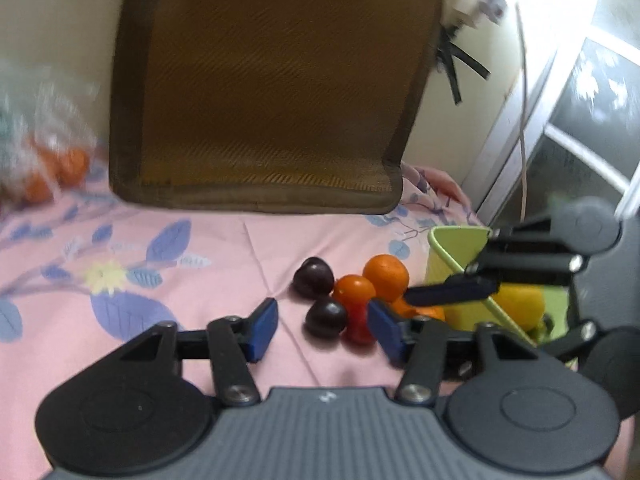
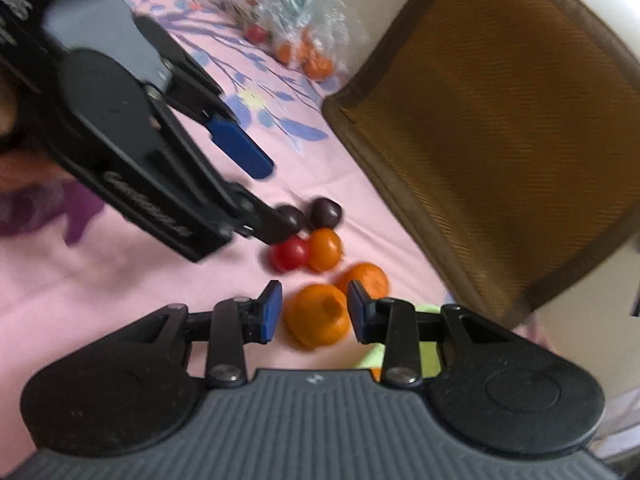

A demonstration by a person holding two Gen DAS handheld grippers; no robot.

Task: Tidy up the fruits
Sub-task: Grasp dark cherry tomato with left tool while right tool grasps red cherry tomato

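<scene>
Sorting: right gripper [image 2: 312, 314] jaws apart around an orange [image 2: 316, 316]; left gripper [image 1: 322, 326] jaws apart; next, clamp and lift it to the bin [image 1: 460, 240]

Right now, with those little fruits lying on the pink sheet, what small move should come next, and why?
Probably close the right gripper on the round orange fruit. The fruit already sits between its blue pads without visible contact, and the light-green plastic container stands close by to receive it.
</scene>
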